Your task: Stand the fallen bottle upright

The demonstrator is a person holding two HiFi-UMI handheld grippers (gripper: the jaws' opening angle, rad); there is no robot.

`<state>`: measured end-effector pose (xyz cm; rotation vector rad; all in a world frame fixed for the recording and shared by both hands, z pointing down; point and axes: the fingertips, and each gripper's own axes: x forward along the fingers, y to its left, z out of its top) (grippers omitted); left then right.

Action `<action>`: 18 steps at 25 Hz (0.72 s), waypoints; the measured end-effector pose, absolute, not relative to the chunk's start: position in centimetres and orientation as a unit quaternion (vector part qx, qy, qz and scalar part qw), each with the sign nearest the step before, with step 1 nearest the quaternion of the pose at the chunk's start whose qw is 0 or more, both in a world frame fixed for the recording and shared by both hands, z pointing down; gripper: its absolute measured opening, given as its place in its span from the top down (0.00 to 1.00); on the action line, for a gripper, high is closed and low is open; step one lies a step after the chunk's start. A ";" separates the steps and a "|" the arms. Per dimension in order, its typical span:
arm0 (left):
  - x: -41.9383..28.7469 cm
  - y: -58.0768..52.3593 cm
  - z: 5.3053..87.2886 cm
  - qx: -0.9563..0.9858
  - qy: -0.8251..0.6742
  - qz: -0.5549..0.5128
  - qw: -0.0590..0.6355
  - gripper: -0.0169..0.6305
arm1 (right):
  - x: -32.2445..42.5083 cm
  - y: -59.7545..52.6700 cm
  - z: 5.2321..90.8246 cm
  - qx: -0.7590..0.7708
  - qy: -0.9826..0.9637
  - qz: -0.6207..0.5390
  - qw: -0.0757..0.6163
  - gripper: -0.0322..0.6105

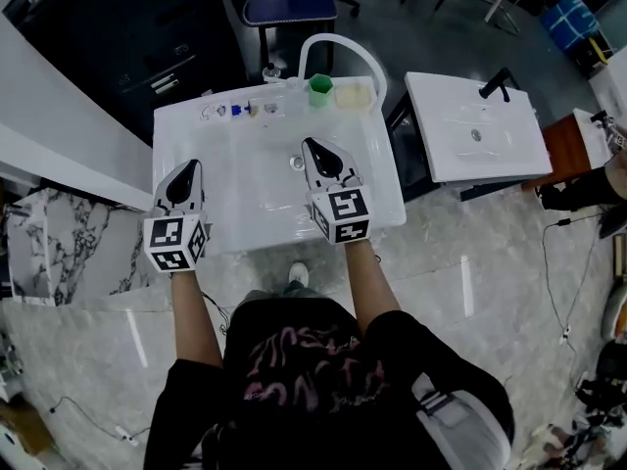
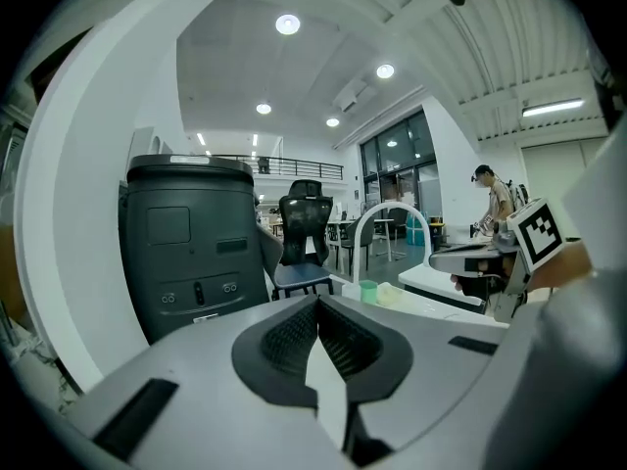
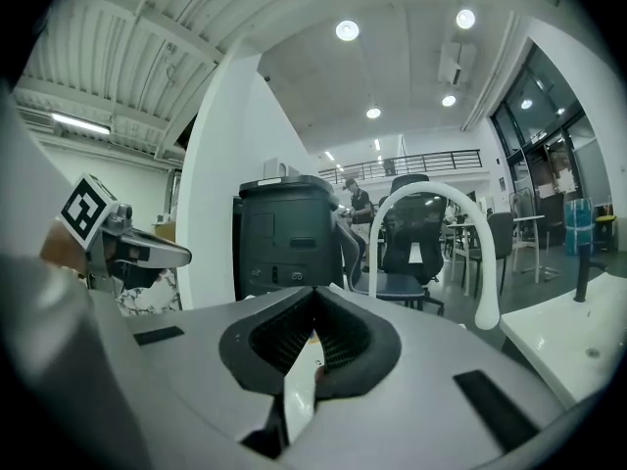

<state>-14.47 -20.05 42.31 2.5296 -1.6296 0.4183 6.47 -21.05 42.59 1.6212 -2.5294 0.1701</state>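
Observation:
A white washbasin (image 1: 377,179) fills the middle of the head view. Several small things lie along its back ledge, one with a blue part (image 1: 235,111); I cannot tell which is the fallen bottle. My left gripper (image 1: 192,165) hovers over the basin's left front edge, jaws shut with nothing between them. My right gripper (image 1: 308,143) hangs over the bowl near the drain (image 1: 297,163), also shut and empty. In the left gripper view the left gripper (image 2: 315,303) points toward the ledge. The right gripper (image 3: 315,293) faces the white arched faucet (image 3: 460,213).
A green cup (image 1: 320,89) and a pale square dish (image 1: 354,95) stand by the faucet (image 1: 343,42). Behind the basin are a dark cabinet (image 2: 191,238) and an office chair (image 1: 289,3). A second white basin (image 1: 475,125) stands to the right. A person (image 2: 493,199) stands far off.

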 end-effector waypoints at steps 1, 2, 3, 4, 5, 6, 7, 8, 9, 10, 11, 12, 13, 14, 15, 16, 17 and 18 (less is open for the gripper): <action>-14.5 -20.6 42.4 0.831 -0.536 0.137 0.054 0.96 | 6.5 -21.6 42.7 0.538 -0.839 0.058 0.066 0.93; -14.4 -21.2 42.5 0.831 -0.536 0.137 0.056 0.96 | 6.5 -22.1 42.9 0.538 -0.838 0.060 0.065 0.93; -14.4 -21.7 42.6 0.832 -0.535 0.139 0.057 0.96 | 6.6 -22.5 43.1 0.538 -0.838 0.062 0.066 0.93; -14.3 -22.1 42.8 0.832 -0.533 0.141 0.058 0.96 | 6.6 -23.0 43.3 0.539 -0.837 0.065 0.068 0.93; -14.3 -22.6 43.1 0.833 -0.530 0.145 0.059 0.96 | 6.7 -23.4 43.5 0.539 -0.837 0.070 0.068 0.93; -14.2 -23.0 43.3 0.834 -0.528 0.149 0.060 0.96 | 6.7 -23.8 43.8 0.539 -0.836 0.078 0.067 0.93; -14.1 -23.5 43.5 0.836 -0.524 0.152 0.061 0.96 | 6.8 -24.2 44.0 0.539 -0.835 0.086 0.064 0.93; -14.0 -24.1 43.7 0.837 -0.521 0.156 0.062 0.96 | 6.8 -24.7 44.1 0.540 -0.834 0.091 0.062 0.93; -14.0 -24.8 43.9 0.839 -0.518 0.158 0.062 0.96 | 6.8 -25.2 44.3 0.542 -0.833 0.092 0.064 0.93; -14.0 -25.5 44.1 0.841 -0.514 0.159 0.064 0.96 | 6.8 -25.7 44.5 0.544 -0.832 0.090 0.067 0.93; -13.9 -26.3 44.4 0.843 -0.510 0.160 0.065 0.96 | 6.7 -26.2 44.7 0.547 -0.830 0.089 0.070 0.93; -13.9 -27.0 44.7 0.845 -0.505 0.162 0.067 0.96 | 6.7 -26.6 45.0 0.550 -0.827 0.088 0.073 0.93; -13.8 -27.8 45.1 0.848 -0.499 0.163 0.068 0.96 | 6.6 -27.1 45.3 0.554 -0.824 0.089 0.075 0.93; -13.7 -28.5 45.4 0.851 -0.494 0.165 0.069 0.96 | 6.6 -27.7 45.7 0.558 -0.821 0.090 0.077 0.93; -13.6 -29.3 45.8 0.854 -0.488 0.165 0.070 0.96 | 6.5 -28.2 46.0 0.562 -0.818 0.091 0.079 0.93; -13.5 -30.0 46.1 0.857 -0.483 0.166 0.072 0.96 | 6.4 -28.6 46.3 0.565 -0.816 0.093 0.081 0.93; -13.5 -30.6 46.4 0.859 -0.478 0.167 0.073 0.96 | 6.3 -29.1 46.7 0.568 -0.813 0.094 0.083 0.93; -13.4 -31.3 46.6 0.862 -0.473 0.169 0.074 0.96 | 6.2 -29.5 47.0 0.571 -0.811 0.096 0.086 0.93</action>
